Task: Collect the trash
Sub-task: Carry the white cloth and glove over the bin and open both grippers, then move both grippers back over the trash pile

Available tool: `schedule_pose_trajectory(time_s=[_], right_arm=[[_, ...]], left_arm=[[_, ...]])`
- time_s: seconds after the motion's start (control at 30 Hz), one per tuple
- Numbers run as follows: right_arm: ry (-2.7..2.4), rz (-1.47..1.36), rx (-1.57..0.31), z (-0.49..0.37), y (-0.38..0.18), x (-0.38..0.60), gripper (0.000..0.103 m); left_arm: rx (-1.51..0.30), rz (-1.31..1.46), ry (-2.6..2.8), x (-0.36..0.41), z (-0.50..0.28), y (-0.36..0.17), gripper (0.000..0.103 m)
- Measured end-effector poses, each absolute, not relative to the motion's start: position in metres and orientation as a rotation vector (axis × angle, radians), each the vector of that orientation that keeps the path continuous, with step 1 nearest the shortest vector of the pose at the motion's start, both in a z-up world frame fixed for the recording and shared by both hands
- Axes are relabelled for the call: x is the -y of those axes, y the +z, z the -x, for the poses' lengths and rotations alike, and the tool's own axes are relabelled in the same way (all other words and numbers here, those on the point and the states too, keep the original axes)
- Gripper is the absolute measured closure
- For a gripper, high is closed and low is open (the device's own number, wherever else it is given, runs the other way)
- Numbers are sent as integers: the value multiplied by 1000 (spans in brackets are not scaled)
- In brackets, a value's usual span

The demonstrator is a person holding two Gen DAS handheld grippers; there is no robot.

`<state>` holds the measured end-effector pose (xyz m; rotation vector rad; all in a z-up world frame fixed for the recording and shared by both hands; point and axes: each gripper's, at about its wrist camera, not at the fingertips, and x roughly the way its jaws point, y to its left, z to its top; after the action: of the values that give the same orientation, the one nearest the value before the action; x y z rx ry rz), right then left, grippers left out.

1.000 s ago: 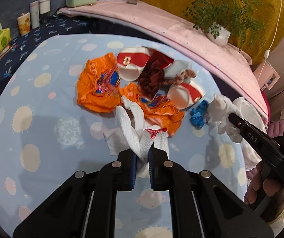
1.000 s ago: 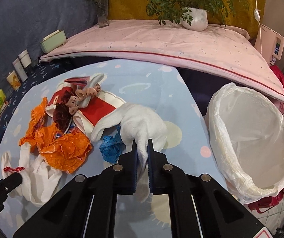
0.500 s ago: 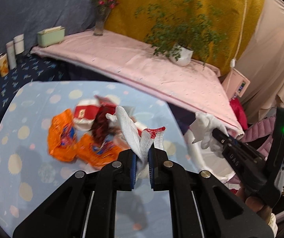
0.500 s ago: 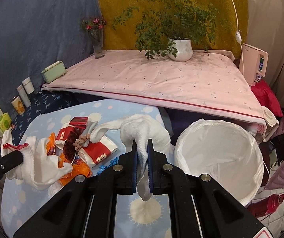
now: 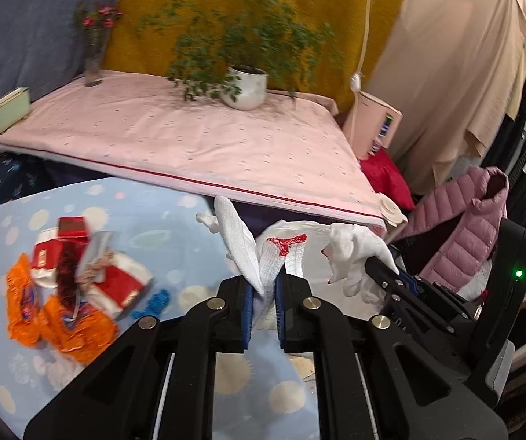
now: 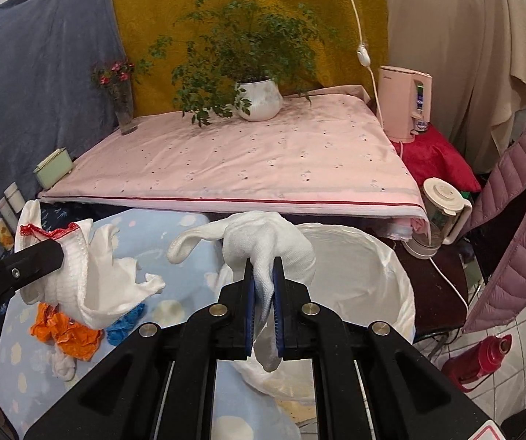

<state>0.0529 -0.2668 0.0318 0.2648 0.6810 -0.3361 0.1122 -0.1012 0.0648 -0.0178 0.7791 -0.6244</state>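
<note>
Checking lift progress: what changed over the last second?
Both grippers raised their white gloves off the table and swung right toward the lined bin. Left gripper stays shut on the red-trimmed glove, right gripper on the plain glove. Orange wrappers haven't moved.

Clamped in the left tool [image 5: 263, 304]: white knit glove with red cuff [image 5: 263, 256], dangling. Pinched in the right tool [image 6: 263, 286]: plain white glove [image 6: 266, 245], just before the white-lined bin [image 6: 358, 256]. Left behind: orange wrappers [image 5: 61, 322], red-white cartons [image 5: 116, 286].
</note>
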Motion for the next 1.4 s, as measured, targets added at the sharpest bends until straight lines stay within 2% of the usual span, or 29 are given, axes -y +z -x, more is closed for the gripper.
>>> schedule_pose_trajectory(time_s=[0.47,0.5,0.53,0.6,0.63,0.7,0.9,1.17,1.4], right_arm=[[-404,-330,-731,-51,0,315,93],[-410,-334,-732,-51,-2,316,90],[-417,-336,-730,-52,-2,316,89],[-422,-340,-728,-53,-3,317,84],[-427,-340,-725,-52,-3,317,82],[-436,-337,-720,-52,-2,317,72],[-441,-332,-705,-51,3,311,60],[-426,-306,-703,-50,7,292,52],[-398,-289,-711,-53,8,271,51]], left_arm=[[-842,-46,-733,182,-126,36,90],[-845,-43,-731,183,-128,34,87],[-844,-37,-724,184,-129,32,73],[-836,-30,-701,182,-130,31,54],[-829,-24,-691,180,-130,30,52],[-834,-25,-688,180,-132,29,51],[-840,-14,-655,169,-136,25,47],[-837,3,-596,144,-136,22,42],[-858,36,-525,110,-138,13,41]])
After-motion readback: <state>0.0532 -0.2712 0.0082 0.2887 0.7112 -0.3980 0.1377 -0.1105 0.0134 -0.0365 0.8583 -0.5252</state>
